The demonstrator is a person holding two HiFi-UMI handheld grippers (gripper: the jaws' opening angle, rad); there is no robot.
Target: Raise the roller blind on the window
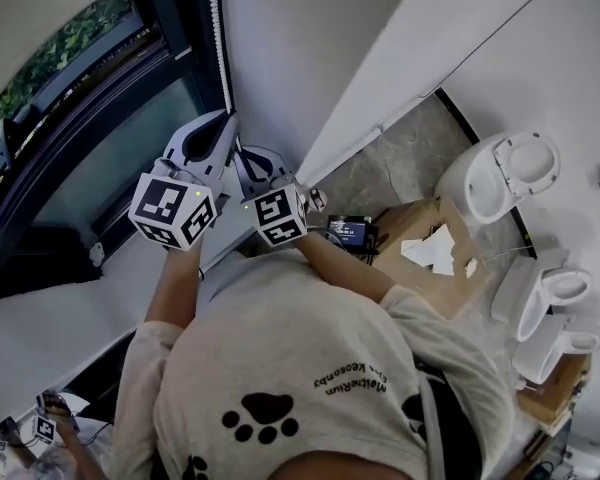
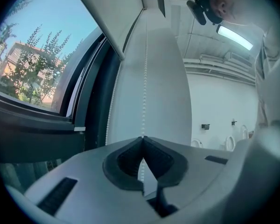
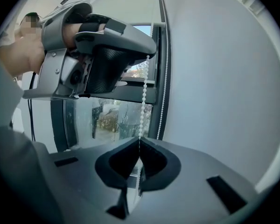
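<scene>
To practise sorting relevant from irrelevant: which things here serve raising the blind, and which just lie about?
In use: bead chain, roller blind, window, left gripper, right gripper, both shut on the chain.
Lying about: toilet bowls, cardboard box, small screen device.

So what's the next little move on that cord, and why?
Probably pull the bead chain straight down a little: the left gripper and the right gripper are both shut on one strand, left above right, so a joint tug should lift the blind.
</scene>
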